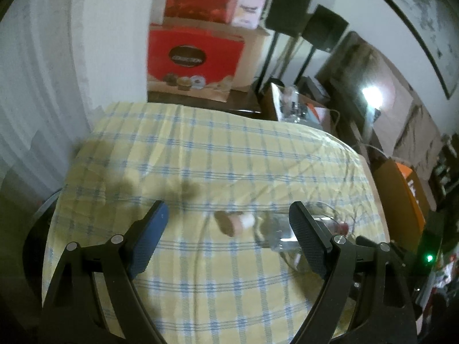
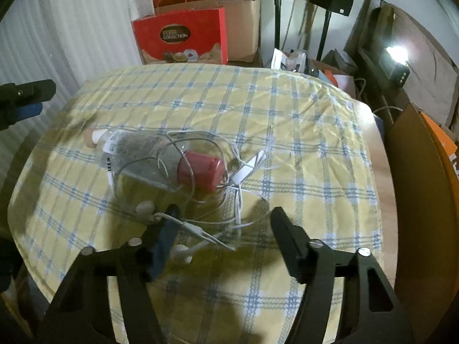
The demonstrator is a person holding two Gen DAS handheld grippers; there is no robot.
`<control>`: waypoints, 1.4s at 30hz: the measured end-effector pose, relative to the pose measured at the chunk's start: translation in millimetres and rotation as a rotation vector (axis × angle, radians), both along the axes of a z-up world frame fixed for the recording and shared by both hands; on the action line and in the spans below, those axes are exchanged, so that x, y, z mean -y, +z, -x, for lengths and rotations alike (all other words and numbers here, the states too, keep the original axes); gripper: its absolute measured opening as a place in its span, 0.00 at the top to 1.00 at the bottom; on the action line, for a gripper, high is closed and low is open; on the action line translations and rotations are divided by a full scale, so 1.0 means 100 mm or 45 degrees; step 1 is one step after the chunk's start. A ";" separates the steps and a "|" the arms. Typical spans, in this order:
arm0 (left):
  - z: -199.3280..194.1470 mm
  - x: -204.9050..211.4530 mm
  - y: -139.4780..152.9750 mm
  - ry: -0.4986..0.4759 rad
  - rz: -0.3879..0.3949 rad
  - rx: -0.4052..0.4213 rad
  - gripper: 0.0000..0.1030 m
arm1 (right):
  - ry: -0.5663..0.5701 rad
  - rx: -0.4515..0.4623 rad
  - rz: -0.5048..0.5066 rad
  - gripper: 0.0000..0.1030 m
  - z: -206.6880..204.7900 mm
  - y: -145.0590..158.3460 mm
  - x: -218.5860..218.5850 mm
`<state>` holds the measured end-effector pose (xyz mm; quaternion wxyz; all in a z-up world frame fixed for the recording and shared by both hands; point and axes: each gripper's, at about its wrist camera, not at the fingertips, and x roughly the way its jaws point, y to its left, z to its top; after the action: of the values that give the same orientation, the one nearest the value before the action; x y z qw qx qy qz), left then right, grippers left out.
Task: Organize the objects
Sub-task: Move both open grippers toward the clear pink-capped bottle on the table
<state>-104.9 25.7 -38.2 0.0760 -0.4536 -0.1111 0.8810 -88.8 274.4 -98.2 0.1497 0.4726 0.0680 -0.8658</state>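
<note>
On the table we see a yellow and blue checked cloth (image 2: 301, 132) covering nearly the whole top. Lying on its side on that cloth is a clear plastic bottle (image 2: 134, 152), white cap toward the left in the right wrist view, and against its base sits a small red cup (image 2: 200, 172), also tipped over. White earphones (image 2: 145, 208) lie tangled over and around both, their cord trailing toward us. Our right gripper (image 2: 223, 218) stands partly spread just above the cloth, one earbud beside its left finger and cord strands between the fingers; we cannot tell whether it touches them. Our left gripper (image 1: 229, 215) hangs wide apart and empty, the bottle beside its right finger.
</note>
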 end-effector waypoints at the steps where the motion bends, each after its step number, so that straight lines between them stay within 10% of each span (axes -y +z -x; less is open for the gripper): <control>1: 0.00 0.04 -0.01 0.012 -0.007 0.002 0.18 | 0.004 0.003 0.005 0.43 0.00 -0.01 0.00; 9: 0.01 0.22 -0.01 0.052 -0.033 0.003 0.18 | 0.058 -0.004 0.009 0.88 -0.06 -0.02 0.03; 19: 0.01 0.23 -0.02 0.058 -0.031 0.013 0.18 | -0.098 -0.040 -0.014 0.95 -0.14 0.11 -0.48; 29: 0.02 0.20 -0.03 0.055 -0.025 0.027 0.18 | -0.320 -0.043 0.005 0.93 -0.19 0.24 -1.23; 36: 0.01 0.11 -0.06 0.035 -0.011 0.040 0.18 | -0.142 0.059 0.016 0.87 -0.35 0.23 -1.01; 42: 0.03 0.02 -0.10 0.019 -0.014 0.054 0.18 | 0.083 0.032 0.046 0.47 -0.54 0.45 -0.51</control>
<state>-108.0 23.2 -48.5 0.0695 -0.4708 -0.1209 0.8712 -34.4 325.8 -52.9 0.1873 0.4782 0.0659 -0.8555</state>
